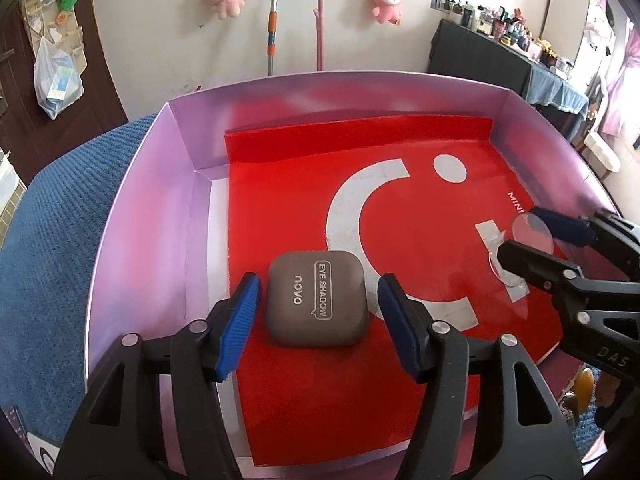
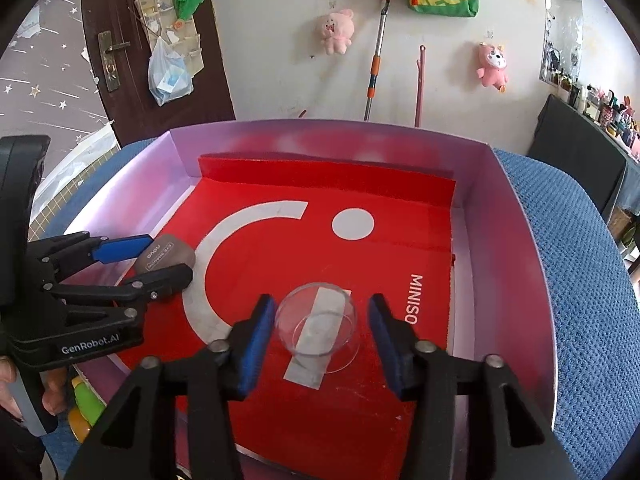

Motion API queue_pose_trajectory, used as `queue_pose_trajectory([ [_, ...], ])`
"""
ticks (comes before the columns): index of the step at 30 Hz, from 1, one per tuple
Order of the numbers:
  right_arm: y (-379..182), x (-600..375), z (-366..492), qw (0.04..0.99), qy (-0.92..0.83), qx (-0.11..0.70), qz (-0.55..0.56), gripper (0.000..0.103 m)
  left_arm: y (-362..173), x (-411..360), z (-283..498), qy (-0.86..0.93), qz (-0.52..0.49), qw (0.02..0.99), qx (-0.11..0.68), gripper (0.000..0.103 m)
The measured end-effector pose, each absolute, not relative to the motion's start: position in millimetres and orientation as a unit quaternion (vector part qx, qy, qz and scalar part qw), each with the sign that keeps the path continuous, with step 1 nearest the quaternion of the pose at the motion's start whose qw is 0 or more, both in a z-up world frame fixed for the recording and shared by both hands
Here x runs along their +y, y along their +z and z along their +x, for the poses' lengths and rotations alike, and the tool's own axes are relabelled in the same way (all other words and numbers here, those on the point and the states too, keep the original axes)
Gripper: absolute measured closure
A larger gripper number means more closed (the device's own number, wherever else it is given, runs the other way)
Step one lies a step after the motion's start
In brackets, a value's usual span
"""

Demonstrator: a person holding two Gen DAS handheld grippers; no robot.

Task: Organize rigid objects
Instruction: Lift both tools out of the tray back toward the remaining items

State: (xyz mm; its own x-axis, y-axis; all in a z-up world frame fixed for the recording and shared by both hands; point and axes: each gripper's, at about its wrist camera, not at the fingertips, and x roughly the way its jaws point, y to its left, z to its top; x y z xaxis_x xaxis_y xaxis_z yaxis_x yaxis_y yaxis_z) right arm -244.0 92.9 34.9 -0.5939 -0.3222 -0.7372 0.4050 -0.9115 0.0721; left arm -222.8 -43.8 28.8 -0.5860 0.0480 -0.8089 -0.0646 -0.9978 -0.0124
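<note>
Left wrist view: the brown eyeshadow case (image 1: 316,299) is straddled, untouched, by the opened left gripper (image 1: 318,320) inside the pink box (image 1: 132,208). A clear dish (image 2: 318,322) is likewise flanked, ungripped, by the opened right gripper (image 2: 320,334).
</note>
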Motion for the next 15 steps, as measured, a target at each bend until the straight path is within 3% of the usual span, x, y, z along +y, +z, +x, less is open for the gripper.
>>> queue_pose_trajectory([
  [5,40.4,94.4,-239.9,0.207,-0.894,0.047,0.394,0.046,27.4,-39.2,-221.3,0.886,-0.463,0.021,0.021,0.043],
  [8,44.9,95.7,-236.4,0.210,-0.897,0.044,0.387,0.041,29.6,-39.7,-218.5,0.889,-0.458,0.020,0.019,0.043],
  [15,56.5,101.9,-226.3,0.214,-0.903,0.034,0.370,0.031,37.9,-32.2,-209.9,0.898,-0.439,0.027,0.025,0.027],
])
